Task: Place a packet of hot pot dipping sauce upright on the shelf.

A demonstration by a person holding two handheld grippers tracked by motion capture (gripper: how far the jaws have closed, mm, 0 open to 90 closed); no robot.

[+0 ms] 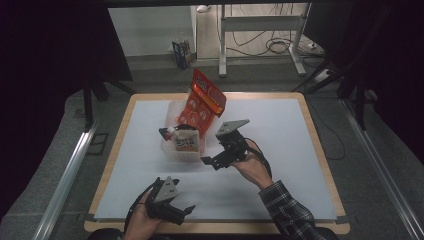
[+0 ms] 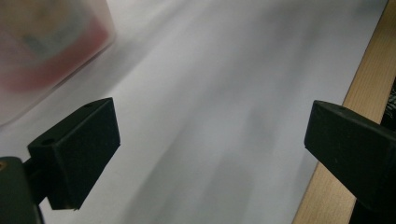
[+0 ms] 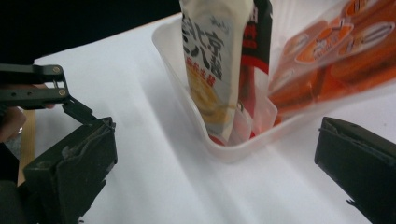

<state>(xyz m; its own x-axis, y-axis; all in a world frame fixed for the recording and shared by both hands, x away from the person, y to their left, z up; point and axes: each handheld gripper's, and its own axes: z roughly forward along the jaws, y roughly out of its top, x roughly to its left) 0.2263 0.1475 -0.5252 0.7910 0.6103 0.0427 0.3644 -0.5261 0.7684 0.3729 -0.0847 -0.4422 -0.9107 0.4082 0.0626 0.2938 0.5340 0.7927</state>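
Reading 北京 on cream pouch (image 3: 212, 65)

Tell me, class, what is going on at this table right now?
A person works at a white-topped table with a hand-held gripper in each hand. A clear plastic tub holds snack packets: a cream pouch and an orange bag leaning out over its rim. The right hand-held gripper sits beside the tub, jaws wide and empty. The left hand-held gripper waits open near the table's front edge.
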